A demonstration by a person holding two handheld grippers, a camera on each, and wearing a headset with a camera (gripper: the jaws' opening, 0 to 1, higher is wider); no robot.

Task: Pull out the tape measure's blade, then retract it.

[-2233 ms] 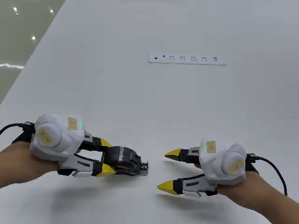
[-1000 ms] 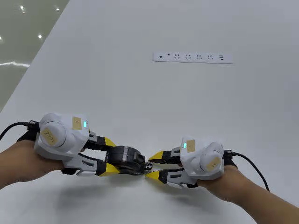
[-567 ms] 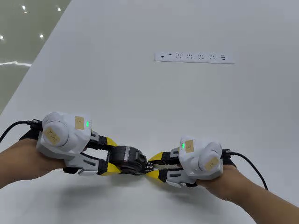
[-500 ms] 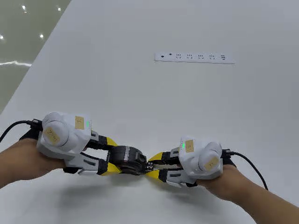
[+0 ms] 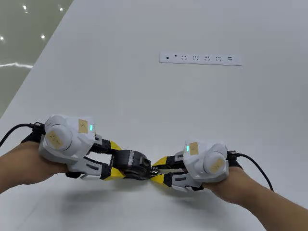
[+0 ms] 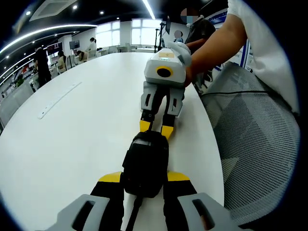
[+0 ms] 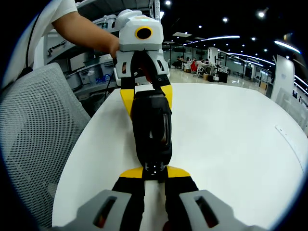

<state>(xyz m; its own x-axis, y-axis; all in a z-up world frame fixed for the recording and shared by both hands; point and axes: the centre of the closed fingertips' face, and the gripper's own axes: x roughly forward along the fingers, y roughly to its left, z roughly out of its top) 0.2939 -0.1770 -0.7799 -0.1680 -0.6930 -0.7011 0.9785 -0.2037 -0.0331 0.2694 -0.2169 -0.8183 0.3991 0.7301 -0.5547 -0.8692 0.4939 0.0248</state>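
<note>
Black tape measure [image 5: 134,164], gripped in both jaws

Black tape measure [image 5: 131,164] on plain white table [image 5: 144,96]. White shells, black arms, yellow tips — same on left claw [image 5: 115,160] and right claw [image 5: 159,170]. White power strip [image 5: 199,58], dark sockets.

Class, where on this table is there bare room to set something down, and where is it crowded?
Free: the broad table between the power strip and the two grippers, and beyond the strip too. Crowded: the near edge, where the left gripper and right gripper meet at the tape measure.
</note>
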